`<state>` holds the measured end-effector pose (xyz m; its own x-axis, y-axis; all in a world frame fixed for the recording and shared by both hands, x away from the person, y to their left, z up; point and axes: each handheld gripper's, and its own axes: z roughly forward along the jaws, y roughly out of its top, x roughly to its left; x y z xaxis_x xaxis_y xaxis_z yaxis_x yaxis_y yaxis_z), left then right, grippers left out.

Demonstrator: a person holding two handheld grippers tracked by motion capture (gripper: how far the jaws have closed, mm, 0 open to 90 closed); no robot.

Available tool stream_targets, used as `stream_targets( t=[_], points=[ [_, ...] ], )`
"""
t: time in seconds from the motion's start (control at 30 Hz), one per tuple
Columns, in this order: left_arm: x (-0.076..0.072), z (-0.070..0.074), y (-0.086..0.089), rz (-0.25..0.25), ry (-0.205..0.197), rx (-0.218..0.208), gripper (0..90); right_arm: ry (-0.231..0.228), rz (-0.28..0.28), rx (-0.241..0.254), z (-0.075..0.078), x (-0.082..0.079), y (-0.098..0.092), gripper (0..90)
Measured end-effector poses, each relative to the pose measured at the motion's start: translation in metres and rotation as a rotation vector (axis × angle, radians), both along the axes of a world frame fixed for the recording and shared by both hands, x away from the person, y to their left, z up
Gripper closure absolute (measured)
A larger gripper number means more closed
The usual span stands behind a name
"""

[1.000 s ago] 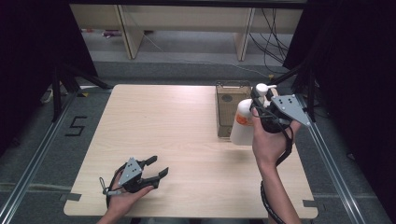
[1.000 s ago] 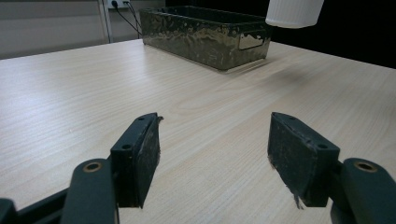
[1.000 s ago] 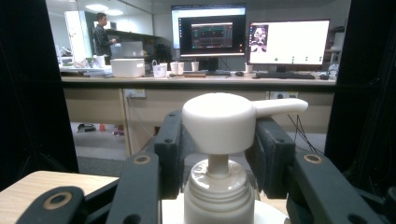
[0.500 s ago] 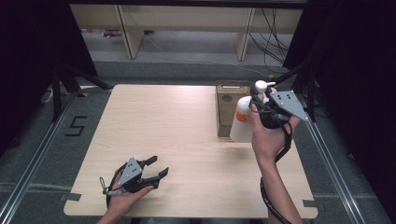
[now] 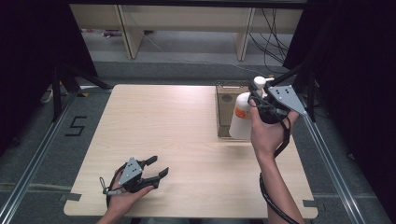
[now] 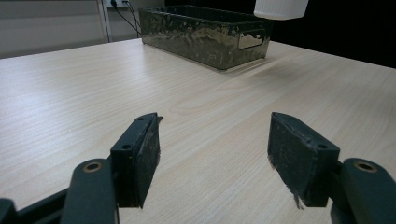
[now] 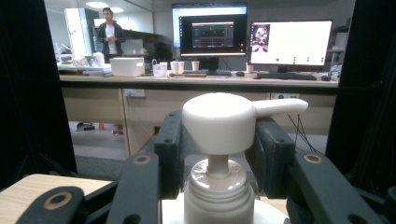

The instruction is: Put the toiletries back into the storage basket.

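One pump bottle point(image 5: 243, 119), high view: pinched by the right gripper point(image 5: 259, 103), held above the worktop point(image 5: 177, 135) at a dark box point(image 5: 226, 109). Left gripper view: left gripper point(image 6: 212, 154) spread, box contents hidden. Right gripper view: jaws clamp the bottle's neck.

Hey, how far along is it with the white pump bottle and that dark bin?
Done: the right gripper has its jaws clamped on the neck of the white plastic pump bottle and holds it off the wooden table. In hand: the bottle hangs beside the dark rectangular metal bin. Left: probably lowering it in and letting go. The left gripper sits open near the front edge.
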<state>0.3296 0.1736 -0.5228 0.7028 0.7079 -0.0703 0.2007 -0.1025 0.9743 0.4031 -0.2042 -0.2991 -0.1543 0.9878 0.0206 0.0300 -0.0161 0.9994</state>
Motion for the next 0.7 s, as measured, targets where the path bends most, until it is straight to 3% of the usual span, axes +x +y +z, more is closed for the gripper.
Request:
stream_targets(
  t=[0.2,0.43,0.7],
  points=[
    [0.000,0.000,0.000,-0.001,0.000,-0.001,33.8,-0.009,-0.004,-0.012,0.003,0.004,0.001,60.1],
    [0.000,0.000,0.001,-0.001,0.004,0.001,33.8,-0.005,0.003,0.010,0.007,0.009,0.006,60.1],
    [0.000,0.000,0.001,-0.005,0.002,-0.002,33.8,-0.016,-0.002,-0.011,0.008,0.014,0.008,60.1]
  ],
)
